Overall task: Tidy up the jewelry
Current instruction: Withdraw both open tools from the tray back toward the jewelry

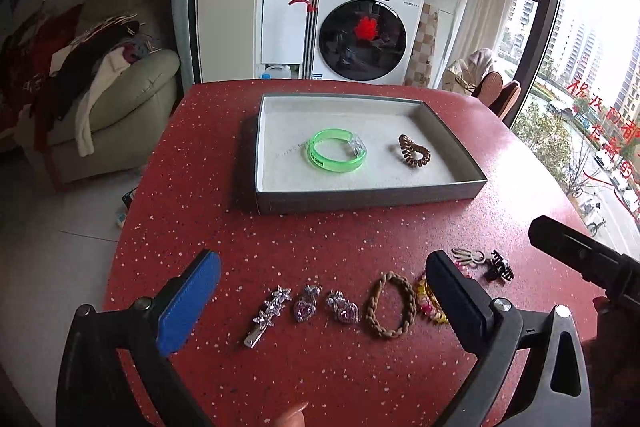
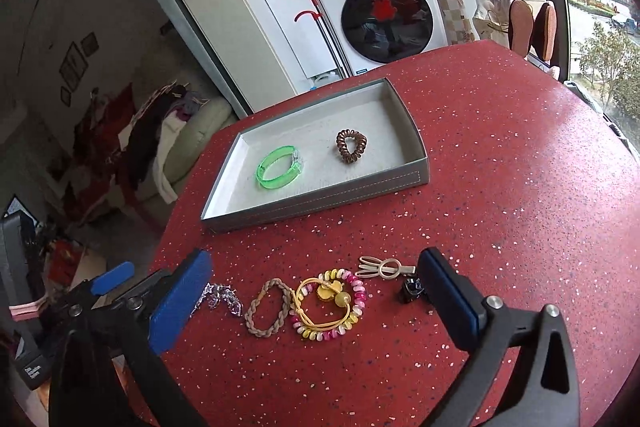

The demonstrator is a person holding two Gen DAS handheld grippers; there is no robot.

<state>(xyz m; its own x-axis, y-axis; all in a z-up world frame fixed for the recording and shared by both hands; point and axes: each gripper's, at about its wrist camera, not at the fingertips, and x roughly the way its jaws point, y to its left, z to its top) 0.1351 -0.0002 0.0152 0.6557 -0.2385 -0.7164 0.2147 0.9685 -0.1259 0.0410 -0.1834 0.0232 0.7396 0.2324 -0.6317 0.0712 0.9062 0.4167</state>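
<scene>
A grey tray (image 1: 360,197) (image 2: 320,199) holds a green bangle (image 1: 339,155) (image 2: 279,167) and a brown coil hair tie (image 1: 413,150) (image 2: 351,145). A row of pieces lies on the red table in front of it: a star clip (image 1: 266,315), two pink heart clips (image 1: 305,303), a braided brown band (image 1: 391,305) (image 2: 269,307), a pink-yellow coil tie (image 1: 428,301) (image 2: 331,303), a beige bunny clip (image 1: 469,257) (image 2: 382,267) and a small black claw clip (image 1: 499,265) (image 2: 410,290). My left gripper (image 1: 324,291) is open above the row. My right gripper (image 2: 316,291) is open above the coil tie.
The red speckled table (image 1: 320,367) ends in a curved edge on the left. A stacked washer and dryer (image 1: 362,39) stand behind it. A sofa piled with clothes (image 1: 100,87) is at the left. A large window (image 1: 592,67) is at the right.
</scene>
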